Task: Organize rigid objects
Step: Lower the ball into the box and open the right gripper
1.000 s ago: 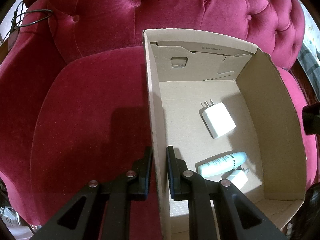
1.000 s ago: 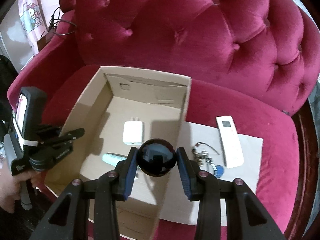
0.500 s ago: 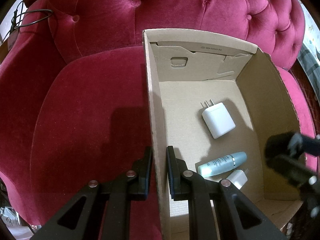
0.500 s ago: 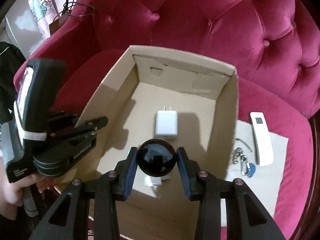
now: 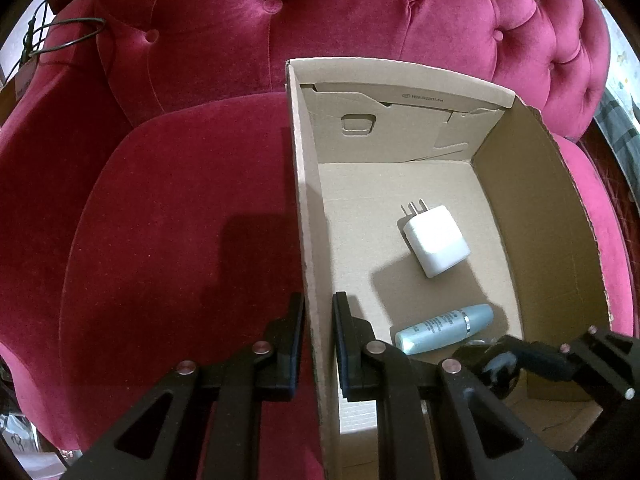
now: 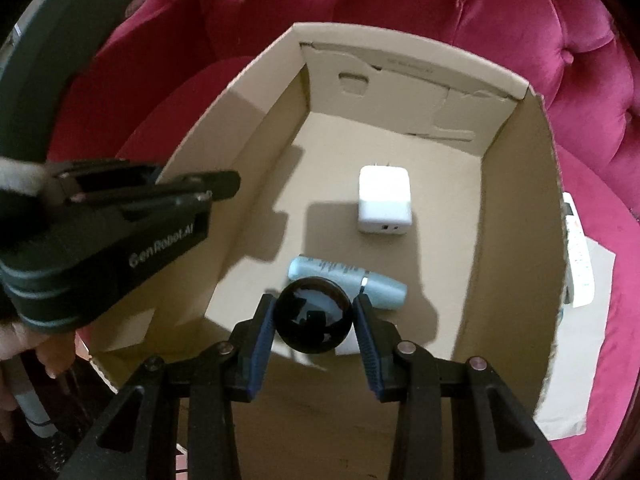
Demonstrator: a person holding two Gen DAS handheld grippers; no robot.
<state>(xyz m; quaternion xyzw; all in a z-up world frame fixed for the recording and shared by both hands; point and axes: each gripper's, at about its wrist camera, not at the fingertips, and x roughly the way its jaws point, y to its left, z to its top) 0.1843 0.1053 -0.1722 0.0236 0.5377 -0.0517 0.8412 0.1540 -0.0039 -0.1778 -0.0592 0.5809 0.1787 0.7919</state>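
Observation:
An open cardboard box [image 5: 308, 208] [image 6: 516, 216] stands on a red velvet seat. My left gripper [image 5: 318, 324] is shut on the box's left wall, one finger on each side of it. My right gripper [image 6: 314, 320] is shut on a glossy black ball [image 6: 314, 316] and hangs low inside the box near its front; it shows at the lower right of the left wrist view as right gripper [image 5: 496, 364]. On the box floor lie a white charger [image 5: 436, 240] [image 6: 384, 200] and a pale blue tube [image 5: 444, 328] [image 6: 376, 280]. A small white thing beneath the ball is mostly hidden.
The tufted red backrest [image 5: 360, 12] rises behind the box. Right of the box, a white remote [image 6: 576, 260] lies on a sheet of paper [image 6: 576, 380]. A hand [image 6: 24, 352] holds the left gripper's handle at the left edge.
My right gripper has come down and leftward with the black ball, from above the box's right wall into the box. The left gripper and box have stayed still.

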